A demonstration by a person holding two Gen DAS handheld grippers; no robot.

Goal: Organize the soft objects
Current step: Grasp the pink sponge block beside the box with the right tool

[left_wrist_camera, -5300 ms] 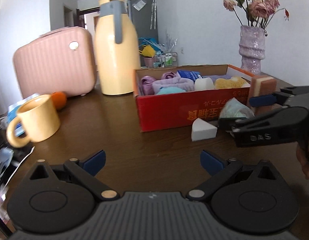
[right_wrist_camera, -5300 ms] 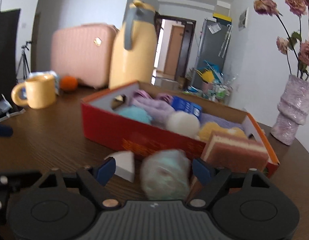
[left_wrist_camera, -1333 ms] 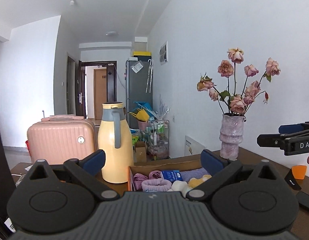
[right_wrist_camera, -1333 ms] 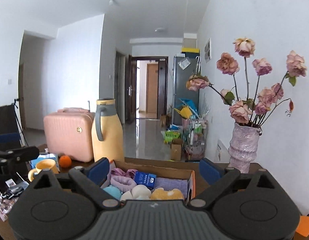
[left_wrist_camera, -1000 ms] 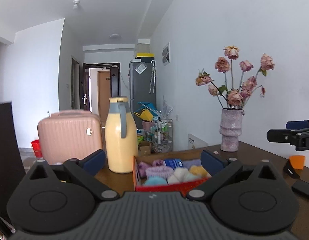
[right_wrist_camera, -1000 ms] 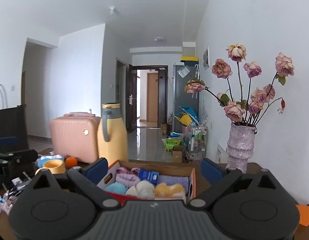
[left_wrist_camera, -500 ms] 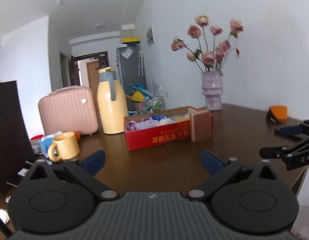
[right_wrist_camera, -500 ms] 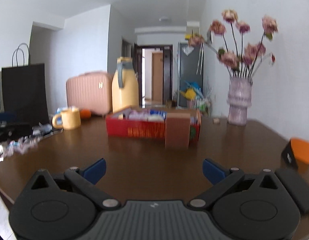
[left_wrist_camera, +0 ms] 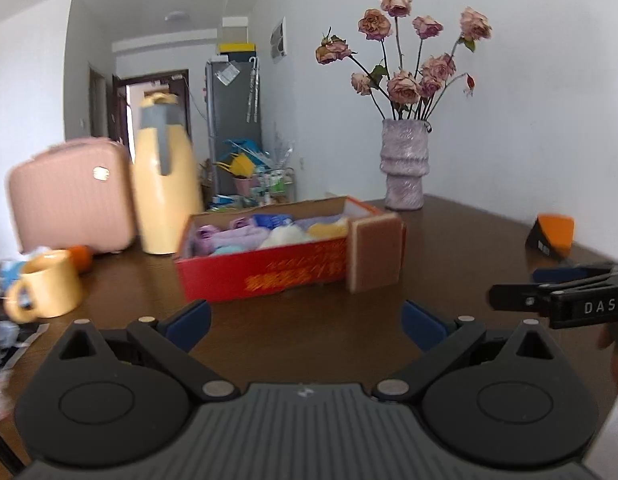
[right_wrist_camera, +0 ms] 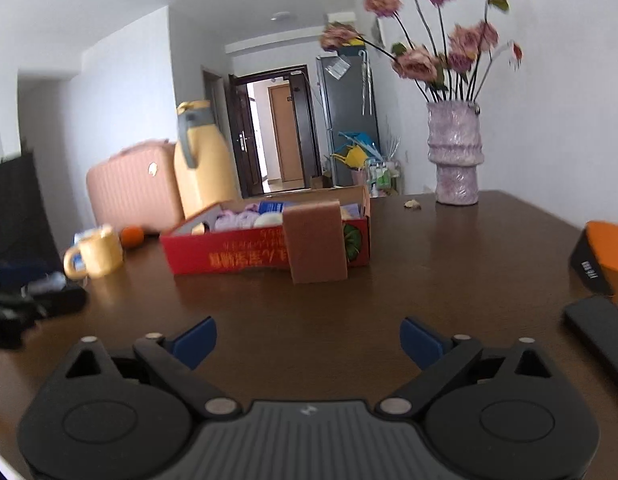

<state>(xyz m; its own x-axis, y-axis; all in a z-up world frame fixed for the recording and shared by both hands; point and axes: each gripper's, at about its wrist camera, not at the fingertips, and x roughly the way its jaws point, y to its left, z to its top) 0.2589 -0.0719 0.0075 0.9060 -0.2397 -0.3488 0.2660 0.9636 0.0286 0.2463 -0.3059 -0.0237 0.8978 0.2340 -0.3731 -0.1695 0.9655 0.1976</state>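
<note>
Both the left gripper [left_wrist_camera: 305,322] and right gripper [right_wrist_camera: 308,340] gape empty, well before one red box [left_wrist_camera: 265,268] with one sponge [left_wrist_camera: 374,251] leaning against it.

One red box [left_wrist_camera: 265,272] is sitting on one wooden table [left_wrist_camera: 449,240]. One brown sponge [left_wrist_camera: 374,251] is standing against the box's front. One yellow mug [left_wrist_camera: 49,289], one orange fruit [right_wrist_camera: 132,237], one yellow thermos jug [left_wrist_camera: 165,176] and one pink case [left_wrist_camera: 71,196] are lining the far side. One purple vase [left_wrist_camera: 404,164] is holding roughly nine dried roses [left_wrist_camera: 405,84]. Two grippers are showing: the left gripper [left_wrist_camera: 305,322] and the right gripper [right_wrist_camera: 308,338]. The soft items inside the box are overlapping, so their count cannot be told.
</note>
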